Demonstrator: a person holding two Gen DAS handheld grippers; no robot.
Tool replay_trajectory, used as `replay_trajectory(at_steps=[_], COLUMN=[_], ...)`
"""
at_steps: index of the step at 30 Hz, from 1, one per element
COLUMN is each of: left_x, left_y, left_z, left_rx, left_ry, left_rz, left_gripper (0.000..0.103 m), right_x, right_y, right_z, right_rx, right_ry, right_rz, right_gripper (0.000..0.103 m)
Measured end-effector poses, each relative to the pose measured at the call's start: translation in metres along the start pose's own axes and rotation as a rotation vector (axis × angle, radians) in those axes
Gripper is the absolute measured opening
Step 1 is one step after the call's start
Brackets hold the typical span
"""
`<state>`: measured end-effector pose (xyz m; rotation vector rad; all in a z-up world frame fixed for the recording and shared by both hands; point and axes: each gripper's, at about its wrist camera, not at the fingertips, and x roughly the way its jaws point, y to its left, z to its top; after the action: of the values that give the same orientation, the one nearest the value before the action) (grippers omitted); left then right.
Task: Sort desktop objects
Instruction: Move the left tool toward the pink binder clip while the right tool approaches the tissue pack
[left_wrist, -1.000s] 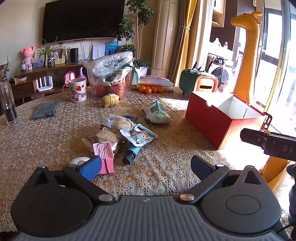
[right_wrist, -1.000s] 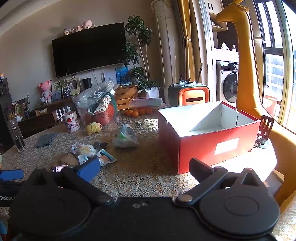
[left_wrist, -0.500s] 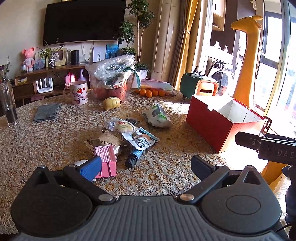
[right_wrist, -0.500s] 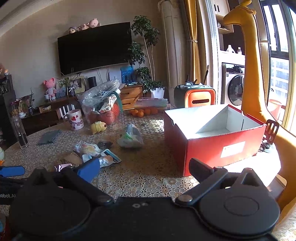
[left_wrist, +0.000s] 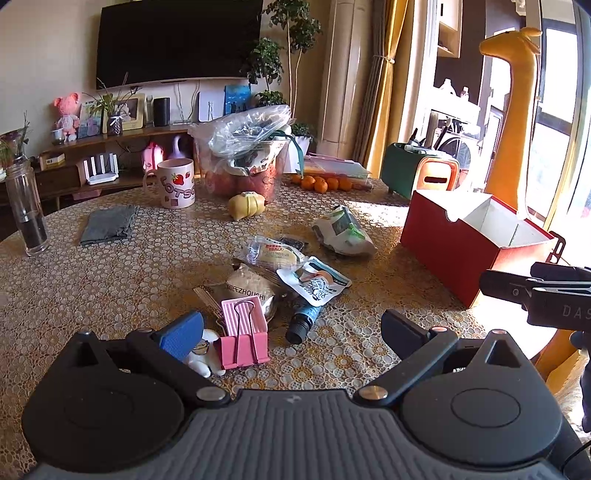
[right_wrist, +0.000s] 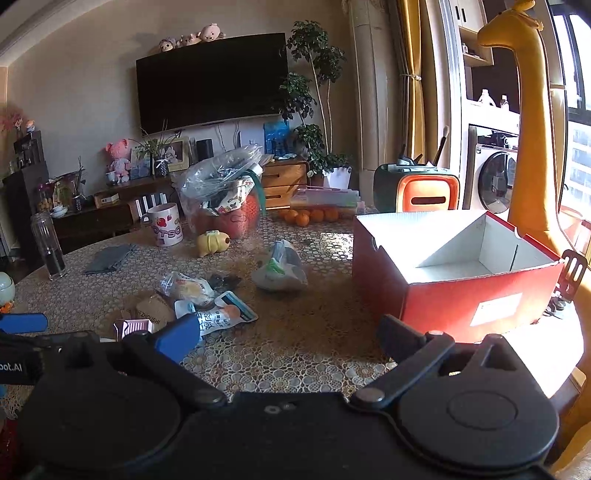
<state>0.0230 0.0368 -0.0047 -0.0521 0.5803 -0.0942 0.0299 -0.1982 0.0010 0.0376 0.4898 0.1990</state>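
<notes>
Loose items lie mid-table: a pink binder clip (left_wrist: 243, 332), a dark tube (left_wrist: 306, 317), a brown snack packet (left_wrist: 247, 288), a white pouch (left_wrist: 314, 282), a clear-wrapped snack (left_wrist: 273, 254) and a white-green bag (left_wrist: 343, 232). An open red box (left_wrist: 443, 251) stands at the right, and the right wrist view shows it empty (right_wrist: 461, 306). My left gripper (left_wrist: 291, 332) hangs open just short of the clip and tube, holding nothing. My right gripper (right_wrist: 288, 338) is open and empty, between the pouch (right_wrist: 218, 314) and the box.
Further back are a strawberry mug (left_wrist: 177, 182), a yellow toy (left_wrist: 245, 205), a grey cloth (left_wrist: 109, 223), a glass bottle (left_wrist: 27, 210), a bulging plastic bag (left_wrist: 243, 155) and oranges (left_wrist: 321, 182). A yellow giraffe (left_wrist: 513, 122) stands beyond the table's right edge.
Both cameras have drifted a little, so the table items sit slightly lower and further right in each view. Nothing on the table has moved. Both grippers stay open.
</notes>
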Motion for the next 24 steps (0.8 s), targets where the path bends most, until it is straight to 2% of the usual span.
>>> replay_trajectory(at_steps=[8, 17, 24], left_x=[0.034, 0.073, 0.093], left_y=[0.008, 0.006, 0.007], left_z=[-0.007, -0.016, -0.019], left_rx=[0.060, 0.071, 0.070], left_ry=[0.053, 0.104, 0.124], left_rz=[0.031, 0.069, 0.102], left_gripper=[0.103, 0.102, 0.102], right_x=[0.037, 0.088, 0.134], right_y=[0.015, 0.023, 0.025], right_z=[-0.003, 0.004, 0.015], right_rx=[-0.069, -0.107, -0.171], right_ry=[0.047, 0.077, 0.066], right_rz=[0.026, 0.035, -0.003], right_gripper=[0.099, 0.097, 0.097])
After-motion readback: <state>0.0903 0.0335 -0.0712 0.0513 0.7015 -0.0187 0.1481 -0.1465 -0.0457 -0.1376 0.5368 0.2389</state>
